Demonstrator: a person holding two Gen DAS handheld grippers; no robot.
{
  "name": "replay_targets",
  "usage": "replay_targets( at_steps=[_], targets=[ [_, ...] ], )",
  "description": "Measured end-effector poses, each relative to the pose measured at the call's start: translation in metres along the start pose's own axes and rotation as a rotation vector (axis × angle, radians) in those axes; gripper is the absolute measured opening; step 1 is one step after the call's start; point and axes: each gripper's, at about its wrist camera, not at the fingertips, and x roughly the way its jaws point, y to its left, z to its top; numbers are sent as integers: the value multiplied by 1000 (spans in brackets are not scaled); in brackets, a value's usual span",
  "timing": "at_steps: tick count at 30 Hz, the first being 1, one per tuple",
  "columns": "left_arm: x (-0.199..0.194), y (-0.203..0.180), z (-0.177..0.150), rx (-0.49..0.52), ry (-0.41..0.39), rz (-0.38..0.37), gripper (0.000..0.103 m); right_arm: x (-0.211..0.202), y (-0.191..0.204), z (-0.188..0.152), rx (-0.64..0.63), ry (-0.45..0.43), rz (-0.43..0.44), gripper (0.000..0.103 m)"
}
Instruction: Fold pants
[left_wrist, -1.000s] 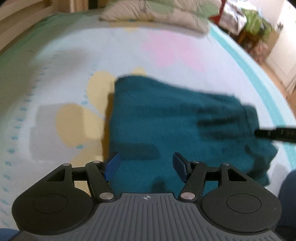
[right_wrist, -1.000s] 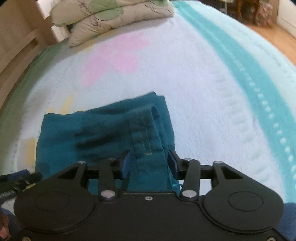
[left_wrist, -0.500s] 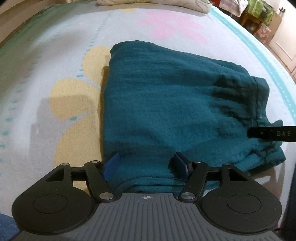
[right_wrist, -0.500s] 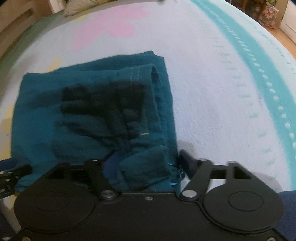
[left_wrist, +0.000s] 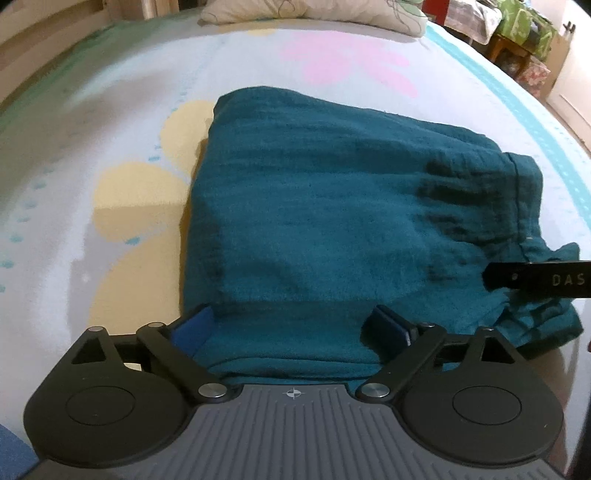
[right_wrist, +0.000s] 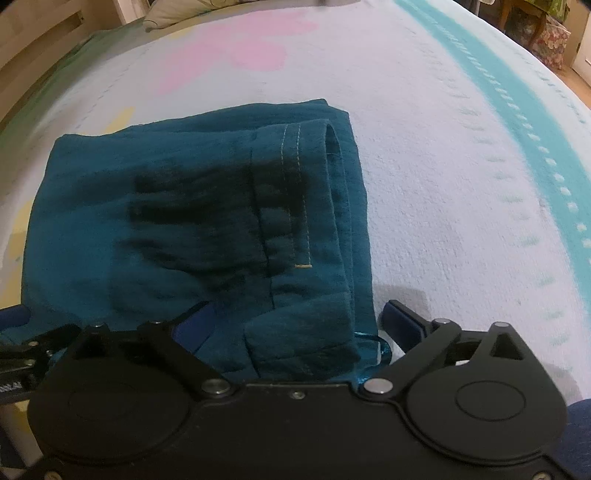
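Spreading under everything is the pale blanket (left_wrist: 110, 147) with its pink and yellow flowers and a teal stripe, a pillow (left_wrist: 314, 11) at the far end. On it lie the teal pants (left_wrist: 332, 221), folded into a thick rectangle, with the stitched hem and waist end on the right side of the stack in my right wrist view.

My left gripper (left_wrist: 295, 328) sits at the near edge of the stack, its jaws wide apart with cloth lying between the blue pads (left_wrist: 194, 326), pinching nothing. My right gripper (right_wrist: 299, 325) is just as wide open at the near right corner, where the layered hem (right_wrist: 295, 192) and a loose glossy loop, maybe a drawstring, bunch up between the pads; it holds nothing either.

The fold looks nearly finished to me. To end it well, I judge I should draw both grippers straight back and clear, so no pad catches and drags the top layer, then tidy the ragged right corner if it springs open.

On the arm of my right gripper, seen from the left camera, I can read the letters "DAS" (left_wrist: 569, 279); the rest is cut off.
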Motion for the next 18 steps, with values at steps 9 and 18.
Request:
replay_targets(
  at_steps=[9, 18],
  targets=[
    [-9, 38, 19, -154, -29, -44, 71, 6, -13, 3, 63, -13, 75, 102],
    [13, 78, 48, -245, 22, -74, 71, 11, -35, 18, 121, -41, 174, 103]
  ],
)
